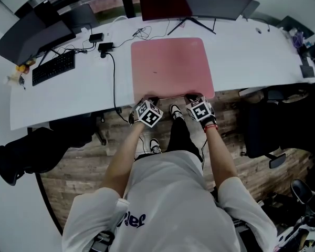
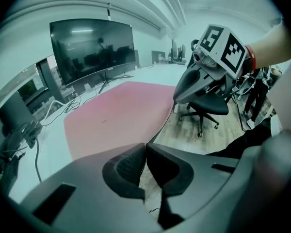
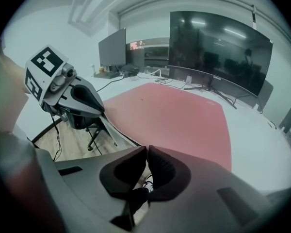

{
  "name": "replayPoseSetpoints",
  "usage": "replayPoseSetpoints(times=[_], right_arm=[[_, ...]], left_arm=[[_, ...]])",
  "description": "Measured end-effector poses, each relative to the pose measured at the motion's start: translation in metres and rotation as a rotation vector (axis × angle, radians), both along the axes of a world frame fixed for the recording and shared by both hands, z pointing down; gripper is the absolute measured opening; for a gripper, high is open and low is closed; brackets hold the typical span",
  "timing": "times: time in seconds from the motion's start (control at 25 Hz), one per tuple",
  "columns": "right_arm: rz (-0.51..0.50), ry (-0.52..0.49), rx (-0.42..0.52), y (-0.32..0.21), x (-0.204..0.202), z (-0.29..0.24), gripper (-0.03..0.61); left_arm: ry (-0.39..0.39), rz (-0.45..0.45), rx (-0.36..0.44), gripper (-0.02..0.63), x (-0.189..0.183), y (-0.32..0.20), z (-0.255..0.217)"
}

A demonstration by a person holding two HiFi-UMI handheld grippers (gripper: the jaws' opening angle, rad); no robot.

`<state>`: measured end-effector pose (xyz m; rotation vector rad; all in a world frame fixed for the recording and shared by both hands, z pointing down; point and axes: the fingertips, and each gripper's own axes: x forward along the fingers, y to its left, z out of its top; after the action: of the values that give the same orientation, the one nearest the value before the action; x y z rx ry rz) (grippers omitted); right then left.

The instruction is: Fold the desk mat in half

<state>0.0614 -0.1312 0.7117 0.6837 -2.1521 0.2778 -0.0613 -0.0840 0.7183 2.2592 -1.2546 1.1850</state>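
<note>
"At the front edge of the white desk [image 1: 68, 96], what do the two tools do?"

"Each one bites the near edge of the desk mat [image 1: 170, 67]. The left gripper [image 1: 147, 101] has its jaws pressed together on the thin pink edge near the mat's left corner. The right gripper [image 1: 195, 96] does the same near the right corner."

"So nothing is open?"

"No. In both gripper views the pads meet, with only the mat's edge between them."

"And where does the mat lie?"

"It lies spread on the desk, not folded. Its far edge is close to the foot of the large curved monitor [image 2: 92, 47]. Its near edge is at the desk's front edge, where the grippers hold it."

"What else is around?"

"A keyboard [image 1: 53, 67] lies well apart to the left, on the same desk. An office chair [image 2: 208, 106] stands on the wooden floor [image 1: 84, 164] beside the desk. The person stands in front of the desk, both arms stretched forward."
</note>
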Motion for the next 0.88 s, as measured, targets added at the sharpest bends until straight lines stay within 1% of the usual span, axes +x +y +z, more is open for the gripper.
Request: replayPoseSetpoints(times=[0.16,0.36,0.88], right_arm=[[0.001,-0.027,-0.025,-0.003,0.0,-0.006,0.028],[0.03,-0.06,-0.032,-0.01,-0.002,-0.013,0.026],[0.043,-0.095,-0.013,-0.048,-0.014,-0.037,0.025]], left_arm=[[0.046,-0.03,-0.004,0.029,-0.002,-0.005,-0.01],[0.078,-0.057,0.008,0.029,-0.004,-0.011,-0.018],[0.06,-0.091,0.05,0.026,-0.017,-0.047,-0.043]])
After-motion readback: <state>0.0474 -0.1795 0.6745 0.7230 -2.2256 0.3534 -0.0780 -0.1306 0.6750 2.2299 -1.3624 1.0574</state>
